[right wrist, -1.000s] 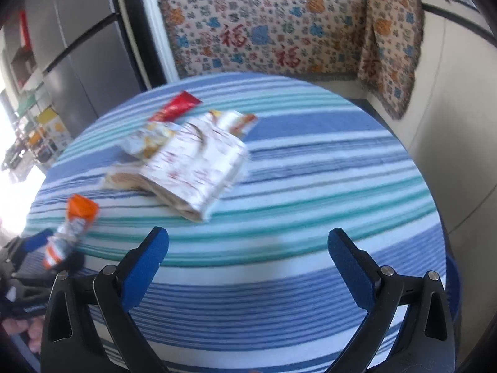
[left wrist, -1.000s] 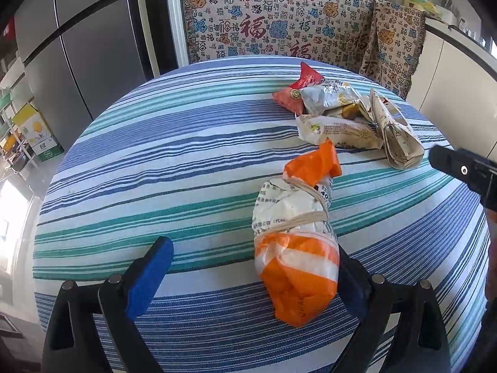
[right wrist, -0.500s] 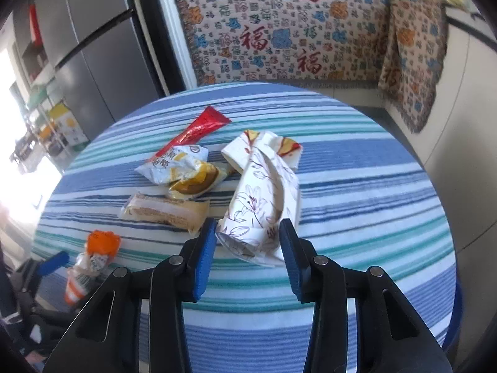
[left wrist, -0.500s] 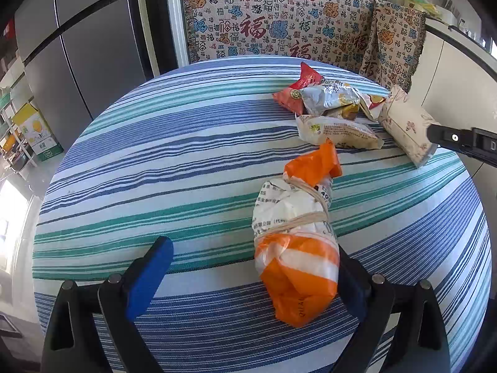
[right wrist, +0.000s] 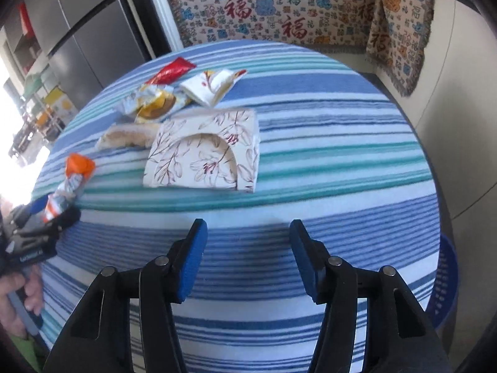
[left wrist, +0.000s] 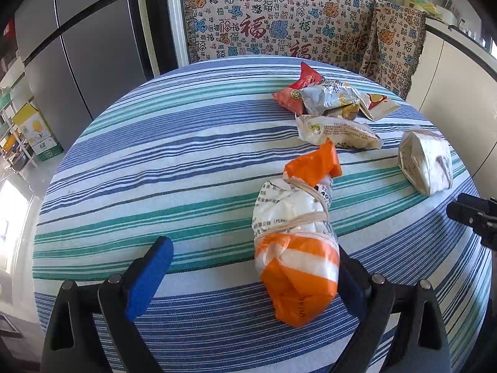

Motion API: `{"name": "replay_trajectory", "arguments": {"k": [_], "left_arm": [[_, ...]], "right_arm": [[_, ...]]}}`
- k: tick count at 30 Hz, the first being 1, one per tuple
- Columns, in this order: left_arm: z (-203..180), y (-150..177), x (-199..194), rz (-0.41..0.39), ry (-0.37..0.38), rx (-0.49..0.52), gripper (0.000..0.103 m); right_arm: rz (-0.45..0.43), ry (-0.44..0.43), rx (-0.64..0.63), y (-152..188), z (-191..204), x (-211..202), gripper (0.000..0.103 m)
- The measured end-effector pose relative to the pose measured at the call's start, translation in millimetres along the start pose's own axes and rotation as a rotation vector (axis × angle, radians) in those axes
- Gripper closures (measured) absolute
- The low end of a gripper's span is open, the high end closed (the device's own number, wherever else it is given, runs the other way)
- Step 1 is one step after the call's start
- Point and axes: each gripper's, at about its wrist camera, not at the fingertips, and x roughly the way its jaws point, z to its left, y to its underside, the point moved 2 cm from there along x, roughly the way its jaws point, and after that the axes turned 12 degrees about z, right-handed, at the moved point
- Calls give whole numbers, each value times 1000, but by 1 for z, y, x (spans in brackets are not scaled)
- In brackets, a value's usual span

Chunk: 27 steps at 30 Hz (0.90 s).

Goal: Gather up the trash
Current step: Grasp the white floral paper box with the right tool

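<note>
An orange and white plastic bag [left wrist: 295,248], tied with rubber bands, lies on the striped round table [left wrist: 155,155]. My left gripper [left wrist: 251,248] stands open around it; the bag rests against the right finger, and the left pad [left wrist: 149,276] is well clear. My right gripper [right wrist: 248,227] is opening with nothing between its jaws. A flattened floral paper box [right wrist: 202,155] lies flat on the cloth just ahead of it, apart from the pads. The left wrist view shows that box [left wrist: 425,161] near the table's right edge.
Behind the box lie a red wrapper [left wrist: 298,90], a silver wrapper [left wrist: 329,99], a white wrapper [left wrist: 338,130] and a folded paper wrapper [right wrist: 214,87]. A blue basket [right wrist: 444,279] stands below the table's right edge. A patterned cloth [left wrist: 279,25] covers the seat behind. A hand [right wrist: 18,295] holds the left gripper.
My right gripper closed around the floral box, dragged it out of the wrapper pile toward the table's near edge, then let go and drew back. The left gripper and the orange bag stayed still.
</note>
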Motion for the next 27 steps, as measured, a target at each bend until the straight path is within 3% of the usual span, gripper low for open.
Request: {"name": "replay_trajectory", "arguments": {"k": [2,4,6,8,11,17,19,20,25,27], "left_arm": [[0,0,0,0,0,0,5],[0,0,0,0,0,0,5],[0,0,0,0,0,0,5],[0,0,0,0,0,0,5],[0,0,0,-1,-3,0,5],[0,0,0,-2,-3,0,5],[0,0,0,-1,-3,0,5],[0,0,0,-1,-3,0,5],[0,0,-1,-3,5,-2,6],[1,2,-4,-11,51,10,7]], "right_arm": [[-21,34,-42,9,9,-2,37],[-27,14,-55,14,13,-4,33],[-48,22,-76,16,19,-9,23],[-92,50,-92,14,26,-15,4],[-127,81,-73,-2,34,-15,0],[-56,109,-59,-40,44,16,1],[-53,125,-61,-42,44,17,6],[-48,122,-51,-42,42,16,21],[-41,91,-30,-28,31,0,21],[-34,86,-44,-18,28,-5,21]]}}
